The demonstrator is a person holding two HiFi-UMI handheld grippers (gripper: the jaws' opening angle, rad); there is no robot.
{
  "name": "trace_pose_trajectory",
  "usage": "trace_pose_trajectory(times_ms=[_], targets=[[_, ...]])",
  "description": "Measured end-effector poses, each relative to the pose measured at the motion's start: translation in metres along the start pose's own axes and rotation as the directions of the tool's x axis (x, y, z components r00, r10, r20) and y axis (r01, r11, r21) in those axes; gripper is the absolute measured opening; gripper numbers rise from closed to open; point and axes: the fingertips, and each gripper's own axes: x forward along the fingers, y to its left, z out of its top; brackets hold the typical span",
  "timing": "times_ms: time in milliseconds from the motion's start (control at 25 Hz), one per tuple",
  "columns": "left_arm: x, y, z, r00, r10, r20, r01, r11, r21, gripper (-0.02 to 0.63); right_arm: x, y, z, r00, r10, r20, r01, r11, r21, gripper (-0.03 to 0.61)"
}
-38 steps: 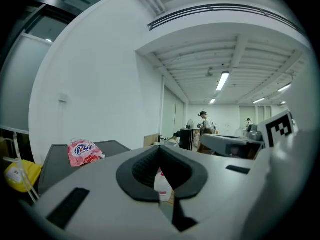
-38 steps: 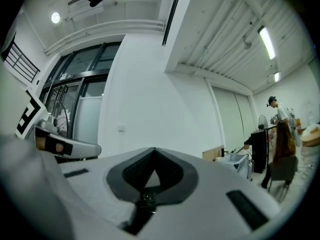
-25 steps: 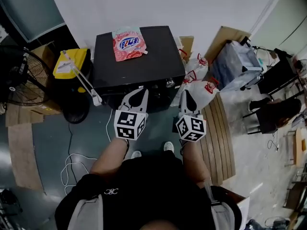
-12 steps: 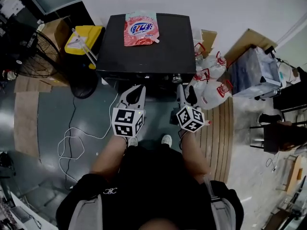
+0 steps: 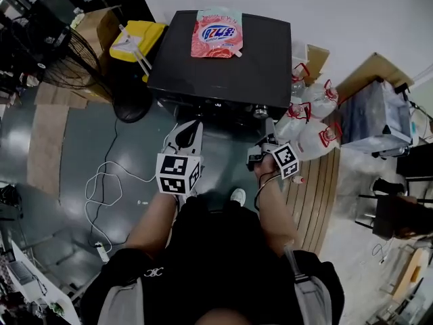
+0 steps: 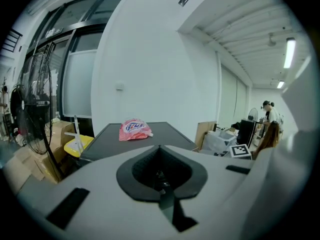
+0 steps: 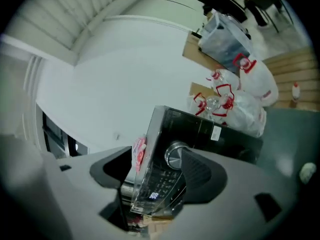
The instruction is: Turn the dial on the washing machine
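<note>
Grey floor (image 5: 95, 141) | washing machine (image 5: 264, 59) | left gripper (image 6: 160, 176) clenched | right gripper (image 7: 160, 176) just opening, empty

Washing machine (image 5: 223, 73): casing is finished in matt black; front panel (image 7: 152, 184) is finished glossy. Dial (image 7: 174, 156): polished metal. Pouch (image 5: 216, 34): shiny plastic film.

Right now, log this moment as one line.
right tool: jaws just been opening, nothing between | round silver washing-machine dial: ahead, untouched | left tool: shut, empty
</note>
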Motion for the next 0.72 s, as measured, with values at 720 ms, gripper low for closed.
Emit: trace_pose_trajectory(times_ms=[720], targets=[[-0.01,0.022,-0.034,0.986,0.132,-0.097,-0.13,0.991,0.024,-0.005,0.063,-0.075,-0.019,1.0,0.026,0.008,-0.027,0.917,0.399,0.295]])
